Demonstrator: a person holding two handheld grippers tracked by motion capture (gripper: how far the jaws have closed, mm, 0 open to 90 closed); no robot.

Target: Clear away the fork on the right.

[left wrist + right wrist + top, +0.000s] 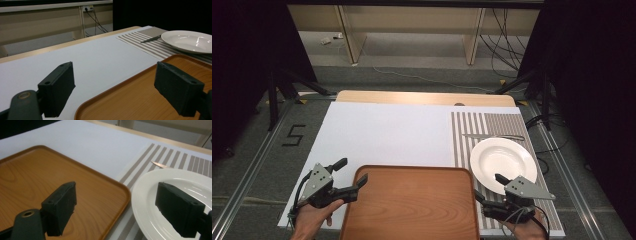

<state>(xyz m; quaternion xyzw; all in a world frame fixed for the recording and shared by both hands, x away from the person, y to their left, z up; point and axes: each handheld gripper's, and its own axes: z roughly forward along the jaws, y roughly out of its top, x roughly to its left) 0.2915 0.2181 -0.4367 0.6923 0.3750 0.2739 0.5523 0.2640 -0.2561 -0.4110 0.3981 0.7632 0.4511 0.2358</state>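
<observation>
The wooden tray (412, 205) lies empty at the bottom middle of the frame, and the white plate (503, 158) rests just to its right on the striped mat (464, 135). Left gripper (351, 179) and right gripper (487, 187) are both open, holding nothing. Likely nothing is moved yet.

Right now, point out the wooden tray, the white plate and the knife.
wooden tray (412, 205), high view, middle of its bare floor.
white plate (502, 157), high view, centre of its bowl.
knife (151, 39), left gripper view, on its blade.
</observation>
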